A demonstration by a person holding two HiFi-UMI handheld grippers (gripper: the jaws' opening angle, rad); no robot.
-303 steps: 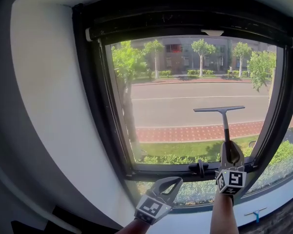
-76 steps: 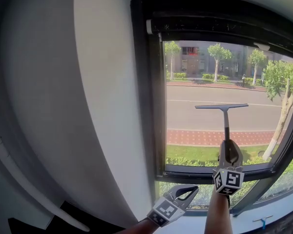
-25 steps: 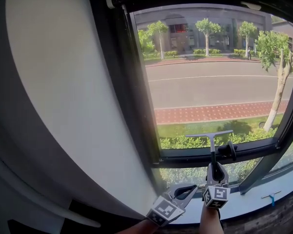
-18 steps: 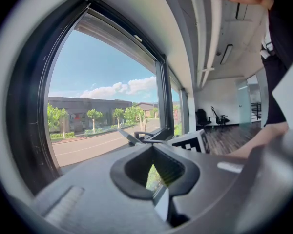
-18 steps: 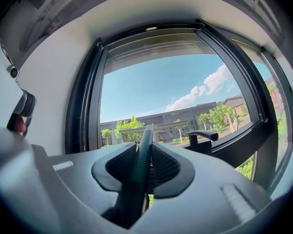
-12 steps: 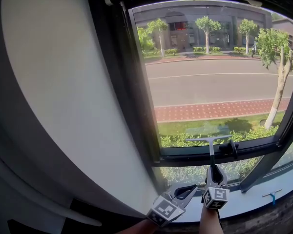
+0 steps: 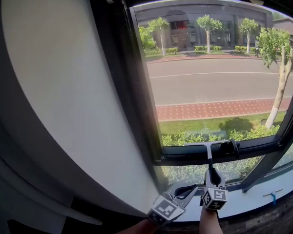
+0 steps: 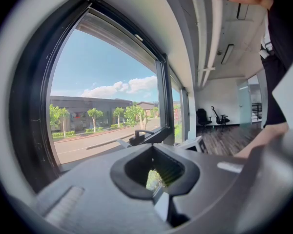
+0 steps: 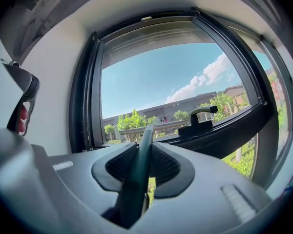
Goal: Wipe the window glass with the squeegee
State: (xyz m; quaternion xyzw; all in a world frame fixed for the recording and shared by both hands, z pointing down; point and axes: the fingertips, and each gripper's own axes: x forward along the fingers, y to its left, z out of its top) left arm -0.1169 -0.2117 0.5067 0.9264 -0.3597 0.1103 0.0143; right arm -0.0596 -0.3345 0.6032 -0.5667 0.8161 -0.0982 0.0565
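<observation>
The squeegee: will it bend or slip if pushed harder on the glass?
Probably stiff: the squeegee has a thin handle running straight to its crossbar. Likely light, being slender. The right gripper clamps only the handle's lower end, so the wide blade might pivot.

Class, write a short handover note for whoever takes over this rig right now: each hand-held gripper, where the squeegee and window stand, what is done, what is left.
Right hand-held gripper: shut on the squeegee handle, pointing up.
Left hand-held gripper: shut and empty, low beside the right one.
Squeegee: blade level at the bottom edge of the window glass, by the window handle.
Done: this stroke looks finished. How much glass is wiped cannot be told.
Left: probably lift the blade to the top and pull down the next strip.
</observation>
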